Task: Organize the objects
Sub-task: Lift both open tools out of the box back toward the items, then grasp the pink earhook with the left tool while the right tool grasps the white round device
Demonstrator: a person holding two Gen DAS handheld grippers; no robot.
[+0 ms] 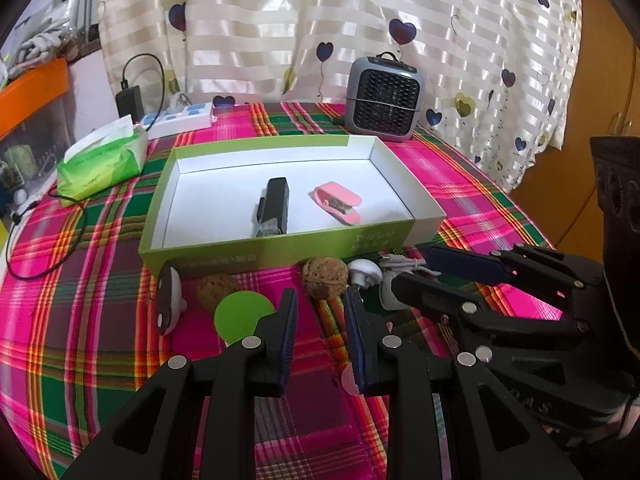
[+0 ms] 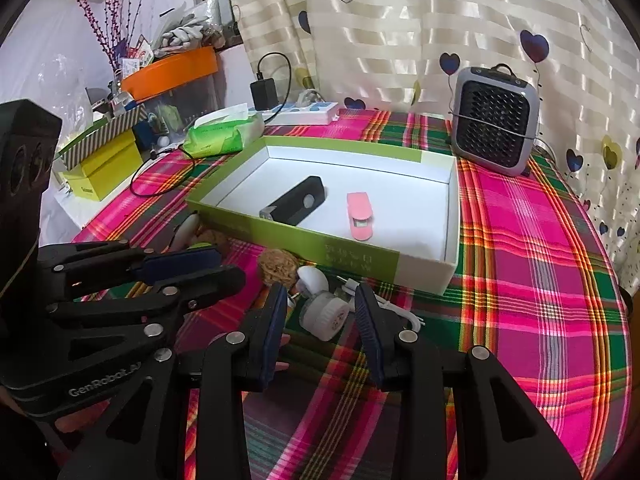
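A green box with a white inside (image 1: 276,249) (image 2: 451,216) holds a black device (image 1: 274,204) (image 2: 296,200) and a pink clip-like gadget (image 1: 338,202) (image 2: 360,216). In front of it lie two walnuts (image 1: 324,278) (image 1: 216,290) (image 2: 276,266), a green disc (image 1: 240,314), a white and dark gadget (image 1: 168,300), a white charger plug with cable (image 1: 366,272) (image 2: 324,312). My left gripper (image 1: 320,304) (image 2: 224,264) is open and empty just before the right walnut. My right gripper (image 2: 322,300) (image 1: 412,272) is open around the white plug.
A grey mini heater (image 1: 384,98) (image 2: 496,120) stands behind the box. A green tissue pack (image 1: 102,156) (image 2: 224,134), a white power strip (image 1: 180,118) with black adapter and cable lie at the back left. A plaid cloth (image 2: 528,280) covers the table. A curtain hangs behind.
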